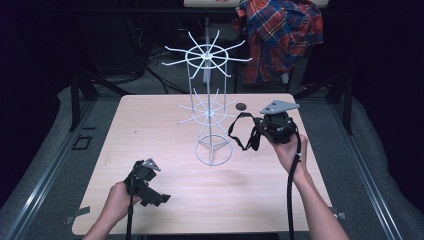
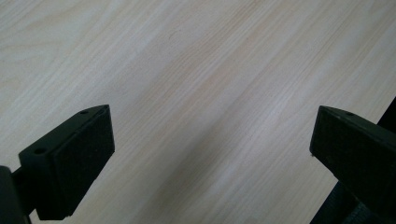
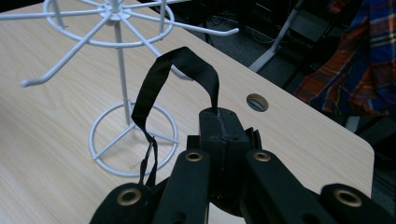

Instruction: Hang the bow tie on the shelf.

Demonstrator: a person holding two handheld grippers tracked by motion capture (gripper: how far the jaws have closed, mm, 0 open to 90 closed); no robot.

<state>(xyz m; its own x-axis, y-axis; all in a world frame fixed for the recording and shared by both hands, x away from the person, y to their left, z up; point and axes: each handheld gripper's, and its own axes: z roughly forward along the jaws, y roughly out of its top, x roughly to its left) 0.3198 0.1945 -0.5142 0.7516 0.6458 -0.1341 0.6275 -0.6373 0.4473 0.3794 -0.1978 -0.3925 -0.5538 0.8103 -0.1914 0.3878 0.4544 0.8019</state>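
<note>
The right hand-held gripper is clenching the end of a black strap, whose loop is arching up just beside the white wire rack on the desk. The left hand-held gripper is lying released, low over bare wood. The limp loop is likely snagging a lower hook; tugging could be tipping the light rack, since nothing is steadying its base.

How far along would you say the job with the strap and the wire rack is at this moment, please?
Done: the right claw has closed on the black strap and lifted it off the table. In hand: the strap's loop hangs beside the white wire rack. Left: no strap on any arm yet. The left claw is open above bare wood.
</note>
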